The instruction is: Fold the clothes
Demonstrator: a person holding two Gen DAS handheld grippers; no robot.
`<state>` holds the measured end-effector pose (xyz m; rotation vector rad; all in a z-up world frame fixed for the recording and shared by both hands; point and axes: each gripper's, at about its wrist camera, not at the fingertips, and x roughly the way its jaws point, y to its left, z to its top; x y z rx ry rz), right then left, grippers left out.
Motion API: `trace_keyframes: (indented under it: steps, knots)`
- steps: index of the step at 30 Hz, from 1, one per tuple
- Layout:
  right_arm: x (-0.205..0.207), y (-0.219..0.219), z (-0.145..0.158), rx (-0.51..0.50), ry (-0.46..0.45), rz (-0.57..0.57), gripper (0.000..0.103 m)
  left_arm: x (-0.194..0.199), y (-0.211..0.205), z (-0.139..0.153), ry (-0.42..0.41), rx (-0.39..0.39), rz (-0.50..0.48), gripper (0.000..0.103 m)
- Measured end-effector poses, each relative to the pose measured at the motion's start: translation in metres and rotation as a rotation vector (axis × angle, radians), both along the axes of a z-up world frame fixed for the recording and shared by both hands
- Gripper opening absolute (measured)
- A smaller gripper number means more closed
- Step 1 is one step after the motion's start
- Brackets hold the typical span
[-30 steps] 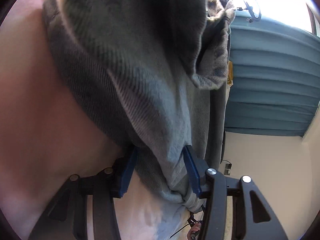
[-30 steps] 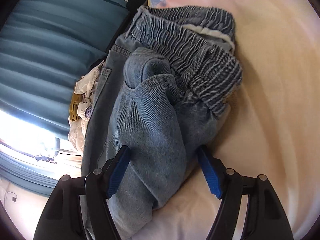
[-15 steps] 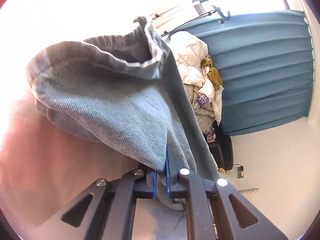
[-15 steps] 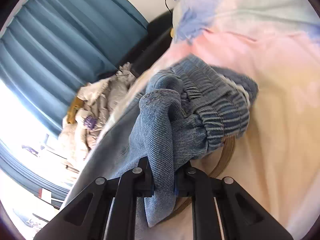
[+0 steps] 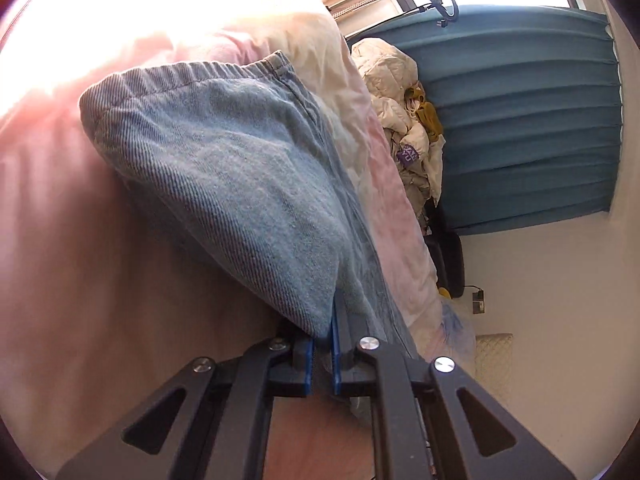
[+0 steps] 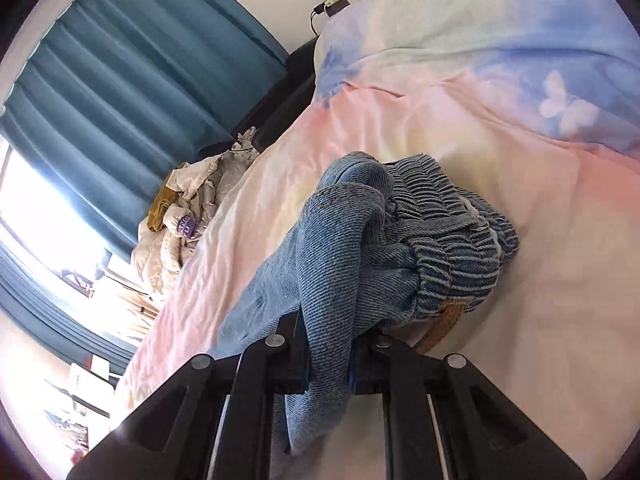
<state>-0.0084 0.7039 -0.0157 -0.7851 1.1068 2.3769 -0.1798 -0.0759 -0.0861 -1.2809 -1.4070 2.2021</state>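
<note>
Left gripper (image 5: 323,354) clamped on a fold of the jeans (image 5: 240,184), right gripper (image 6: 330,364) pinching their bunched waistband end, denim draped ahead of both over the pink bed (image 6: 540,280), teal curtain (image 5: 520,120) beyond

A second ago both grippers stood open around the denim; now each is clamped on it. The left gripper (image 5: 323,354) pinches a fold of the jeans (image 5: 240,184) between its blue pads, and the cloth, which then hung over and filled that view, now stretches away from the pads with the waistband at its far end. The right gripper (image 6: 329,364) has closed on a bunched fold of jeans (image 6: 340,264), lifted off the bedsheet (image 6: 440,128). More curtain (image 5: 520,120) and sheet now show in both views.
</note>
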Motion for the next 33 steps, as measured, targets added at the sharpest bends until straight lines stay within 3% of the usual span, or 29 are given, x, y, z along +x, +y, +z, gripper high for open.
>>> trace_keyframes:
  steps: [3,8,10,11,12,15,19,25,29,33]
  knots:
    - [0.026,-0.007,-0.020,0.009,-0.019,0.002,0.012,0.014,0.001,-0.018,-0.036,-0.043,-0.011,0.006]
    - [0.036,-0.024,-0.020,0.113,-0.077,0.001,0.020,0.028,0.000,-0.012,0.007,-0.135,-0.020,0.007]
    - [0.039,-0.035,-0.014,0.156,-0.099,0.000,0.029,0.029,0.005,-0.008,0.006,-0.192,-0.023,0.009]
    - [0.044,-0.041,-0.010,0.165,-0.100,0.000,0.044,0.029,0.005,-0.008,-0.002,-0.213,-0.025,0.010]
    - [0.050,-0.048,-0.006,0.173,-0.101,-0.001,0.053,0.030,0.006,-0.007,-0.011,-0.231,-0.026,0.012]
    - [0.056,-0.073,0.014,0.223,-0.089,0.021,0.054,0.035,-0.005,-0.010,-0.050,-0.198,-0.004,0.018]
    - [0.049,-0.123,0.046,0.315,-0.050,0.099,0.056,0.037,-0.016,-0.024,-0.088,-0.086,0.028,0.021]
    - [0.007,-0.226,0.083,0.415,-0.028,0.311,0.057,0.038,-0.014,-0.029,-0.112,-0.106,0.024,0.024]
    - [-0.026,-0.299,0.087,0.399,-0.009,0.444,0.057,0.036,-0.014,-0.032,-0.122,-0.090,0.028,0.024]
    - [-0.066,-0.355,0.067,0.385,-0.021,0.503,0.057,0.034,-0.015,-0.040,-0.142,-0.072,0.035,0.025]
